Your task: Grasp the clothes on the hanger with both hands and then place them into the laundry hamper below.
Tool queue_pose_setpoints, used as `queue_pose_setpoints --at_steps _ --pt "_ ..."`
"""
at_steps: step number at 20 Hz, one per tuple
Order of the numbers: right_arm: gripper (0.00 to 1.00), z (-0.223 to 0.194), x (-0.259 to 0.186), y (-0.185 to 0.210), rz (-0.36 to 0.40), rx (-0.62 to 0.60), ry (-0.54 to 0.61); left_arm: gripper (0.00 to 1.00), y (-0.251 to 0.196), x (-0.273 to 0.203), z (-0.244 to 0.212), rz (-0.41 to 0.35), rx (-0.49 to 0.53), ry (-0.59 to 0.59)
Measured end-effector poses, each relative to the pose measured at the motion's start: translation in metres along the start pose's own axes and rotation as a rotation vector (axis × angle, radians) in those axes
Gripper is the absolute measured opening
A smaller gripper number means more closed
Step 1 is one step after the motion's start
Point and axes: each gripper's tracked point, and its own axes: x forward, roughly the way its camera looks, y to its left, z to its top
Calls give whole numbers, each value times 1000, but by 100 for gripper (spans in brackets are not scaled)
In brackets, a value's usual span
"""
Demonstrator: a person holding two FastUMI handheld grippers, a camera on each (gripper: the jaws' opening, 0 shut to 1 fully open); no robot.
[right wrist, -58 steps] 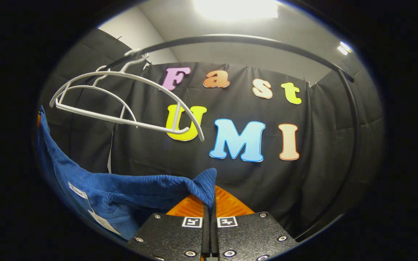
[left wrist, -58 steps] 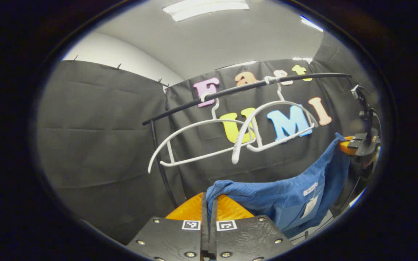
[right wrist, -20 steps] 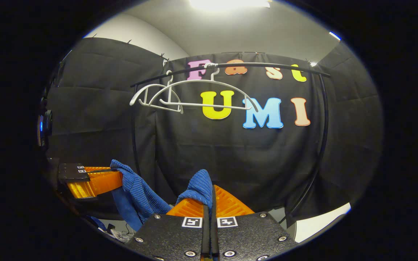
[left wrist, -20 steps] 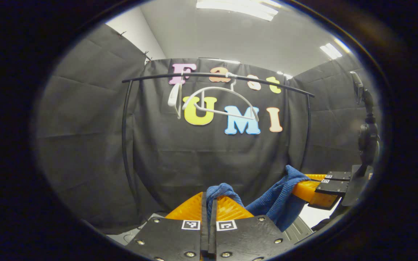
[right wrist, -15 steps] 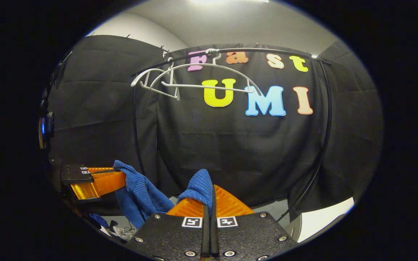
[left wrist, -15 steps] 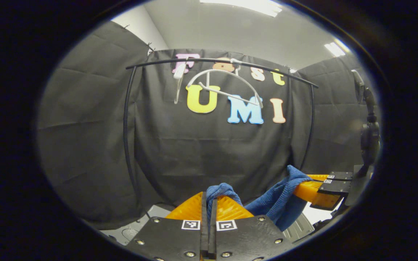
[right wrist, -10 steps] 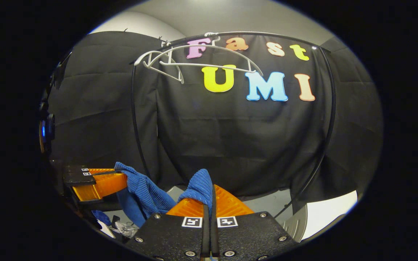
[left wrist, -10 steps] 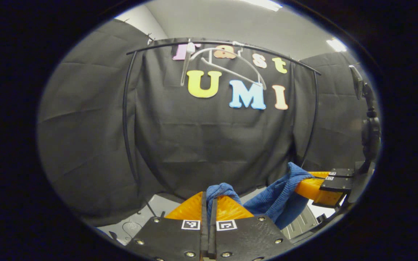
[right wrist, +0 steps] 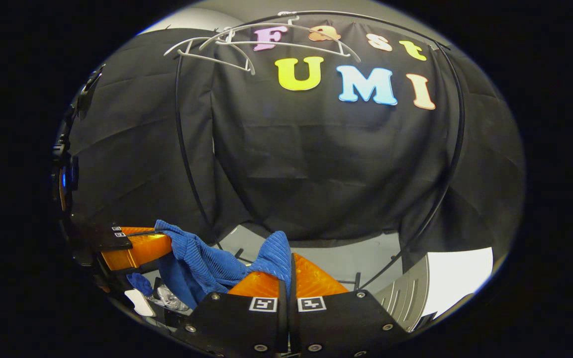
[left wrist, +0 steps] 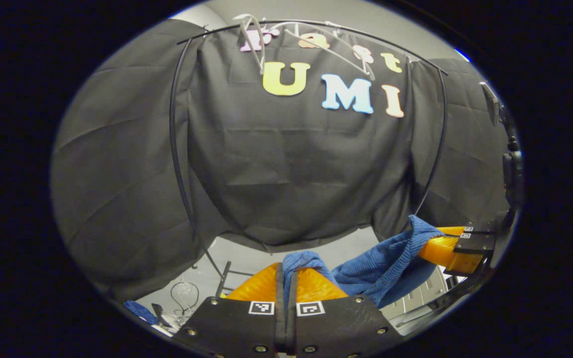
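Left tongs [left wrist: 286, 273]: clenched on a fold of the blue garment [left wrist: 381, 266].
Right tongs [right wrist: 286, 271]: clenched on another fold of it [right wrist: 274, 256].
Garment: slung low between the two tongs, well below the rail [left wrist: 311, 25].
Hangers [right wrist: 246, 42]: bare, hung on the rail.

Counted in the right gripper view: two white wire hangers [right wrist: 266, 42], bare, on one curved black clothes rail [right wrist: 458, 134]; one blue ribbed garment [right wrist: 207, 263]; two grippers, the right gripper [right wrist: 286, 281] at bottom centre and the left gripper [right wrist: 162, 241] at lower left. One white ribbed hamper wall [right wrist: 408, 296] at lower right.
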Motion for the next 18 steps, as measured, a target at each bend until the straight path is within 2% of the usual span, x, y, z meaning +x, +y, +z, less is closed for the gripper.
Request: queue_pose_setpoints --at_steps 8,11,13,15,18 --pt "5 -45 12 0 11 28 146 1 -5 24 -27 41 16 179" --pt "10 -58 13 0 18 30 203 4 -11 26 -32 24 17 237" --pt "20 -66 14 3 33 42 224 11 -13 19 -42 25 5 273" --pt "48 -63 10 3 31 43 215 39 -13 26 -55 25 -2 288" --pt "86 -64 6 -4 11 47 216 81 -7 23 -51 50 9 280"
